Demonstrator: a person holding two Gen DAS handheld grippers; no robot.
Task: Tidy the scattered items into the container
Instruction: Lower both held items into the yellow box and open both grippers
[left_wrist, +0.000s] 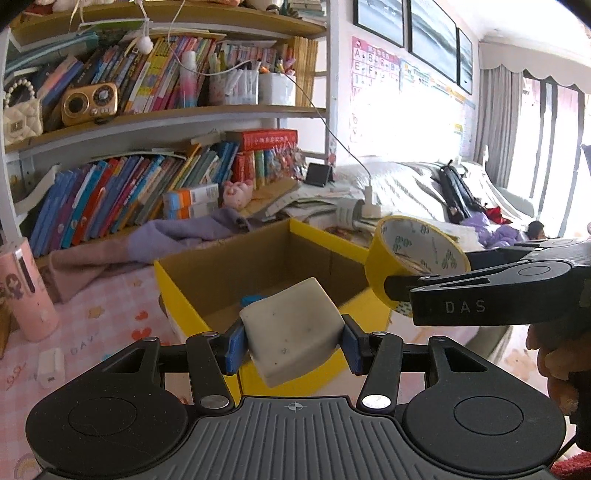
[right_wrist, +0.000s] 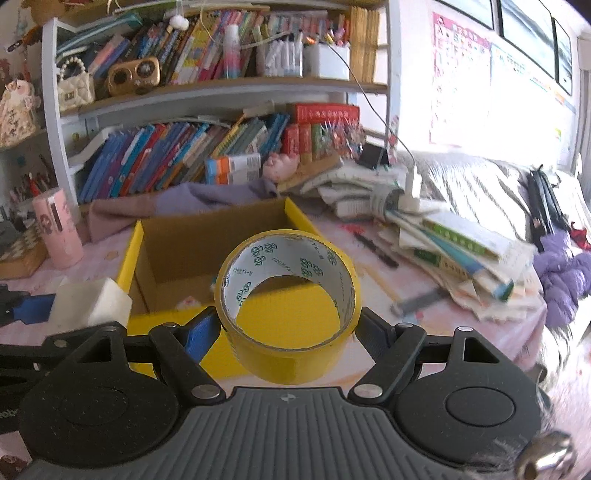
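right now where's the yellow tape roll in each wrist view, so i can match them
Left wrist: yellow tape roll at right of middle, clamped in the right gripper coming in from the right edge.
Right wrist: tape roll at centre, low, between the pads.
Shared landmark: yellow cardboard box just behind it.

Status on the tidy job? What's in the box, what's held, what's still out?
Done: a small blue item already lies in the yellow box. In hand: the left gripper is shut on the white sponge block, the right gripper on the yellow tape roll; both are near the box, neither released. Left: a white charger and a black pen remain on the table.
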